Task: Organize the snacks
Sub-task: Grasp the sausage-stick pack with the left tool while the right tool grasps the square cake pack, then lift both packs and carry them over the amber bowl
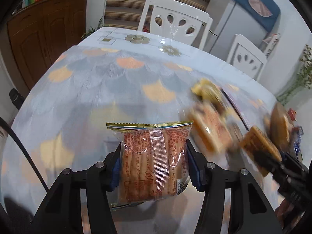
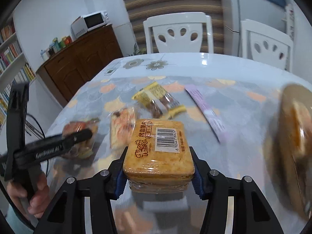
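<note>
left hand-held gripper (image 1: 154,156) clamps crinkly biscuit packet (image 1: 154,161) | right hand-held gripper (image 2: 158,165) clamps film-wrapped cracker block (image 2: 159,148)

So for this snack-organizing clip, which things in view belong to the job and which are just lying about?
Part of the job:
- clear biscuit pack, clamped in the left gripper
- wrapped toast-slice block, clamped in the right gripper
- yellow-wrapped snack and orange snack pack on the tablecloth

Just lying about:
- white chairs
- microwave
- wooden cabinet
- bookshelf
</note>
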Tool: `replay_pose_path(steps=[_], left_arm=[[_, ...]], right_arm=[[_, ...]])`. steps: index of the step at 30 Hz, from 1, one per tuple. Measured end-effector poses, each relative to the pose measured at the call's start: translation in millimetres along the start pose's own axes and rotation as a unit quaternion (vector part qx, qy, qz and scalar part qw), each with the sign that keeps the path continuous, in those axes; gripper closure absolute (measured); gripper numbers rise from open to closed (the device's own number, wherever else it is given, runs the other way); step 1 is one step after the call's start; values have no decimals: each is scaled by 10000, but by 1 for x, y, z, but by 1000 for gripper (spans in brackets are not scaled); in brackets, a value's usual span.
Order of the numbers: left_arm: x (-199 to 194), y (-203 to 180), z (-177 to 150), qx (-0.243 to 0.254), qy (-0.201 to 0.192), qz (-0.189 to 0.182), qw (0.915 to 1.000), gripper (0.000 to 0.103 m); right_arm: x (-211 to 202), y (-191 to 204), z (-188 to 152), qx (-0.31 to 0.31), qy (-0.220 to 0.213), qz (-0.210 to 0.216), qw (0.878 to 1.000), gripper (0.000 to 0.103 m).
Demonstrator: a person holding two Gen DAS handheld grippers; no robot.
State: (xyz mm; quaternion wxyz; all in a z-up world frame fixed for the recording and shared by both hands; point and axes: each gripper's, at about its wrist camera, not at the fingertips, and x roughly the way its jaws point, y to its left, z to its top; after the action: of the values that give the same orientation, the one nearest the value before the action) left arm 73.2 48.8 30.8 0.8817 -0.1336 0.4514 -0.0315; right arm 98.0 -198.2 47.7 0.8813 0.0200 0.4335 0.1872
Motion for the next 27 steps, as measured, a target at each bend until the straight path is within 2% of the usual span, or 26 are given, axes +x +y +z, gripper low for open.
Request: replay_pose_path(steps=[3,7,11,15,20,22,24,27], left_arm=[[-12,-8,-32,188,73,-55,9998,50],[-28,-24,-70,563,27,78,9984,50],[-36,-37,-88,808,-69,4,9967,50],[-40,-39,-94,902,-365,81,9952,50],[-37,-32,-92,740,-329,-149,9966,49],[-36,-30,-92,661,-300,-247,9971,49],[-35,-27,-92,595,-279,-328,9973,49],[-33,-23,-91,472,-235,-447,9976,47]], right_arm=[[-25,-5,-32,44,36,-133,9999,50],[-49,-8,-79,8,184,-582,9981,50],[-58,-21,-112,152,262,-472,9984,50],[-57,-32,-123,331,298,-320,9985,48],[-60,-33,-128,403,221,-165,9988,42],[-58,-30,-128,346,239,-117,9990,34],[-55,-24,-127,196,304,-85,9993,22],[-50,-15,-128,-26,381,-209,9991,18]])
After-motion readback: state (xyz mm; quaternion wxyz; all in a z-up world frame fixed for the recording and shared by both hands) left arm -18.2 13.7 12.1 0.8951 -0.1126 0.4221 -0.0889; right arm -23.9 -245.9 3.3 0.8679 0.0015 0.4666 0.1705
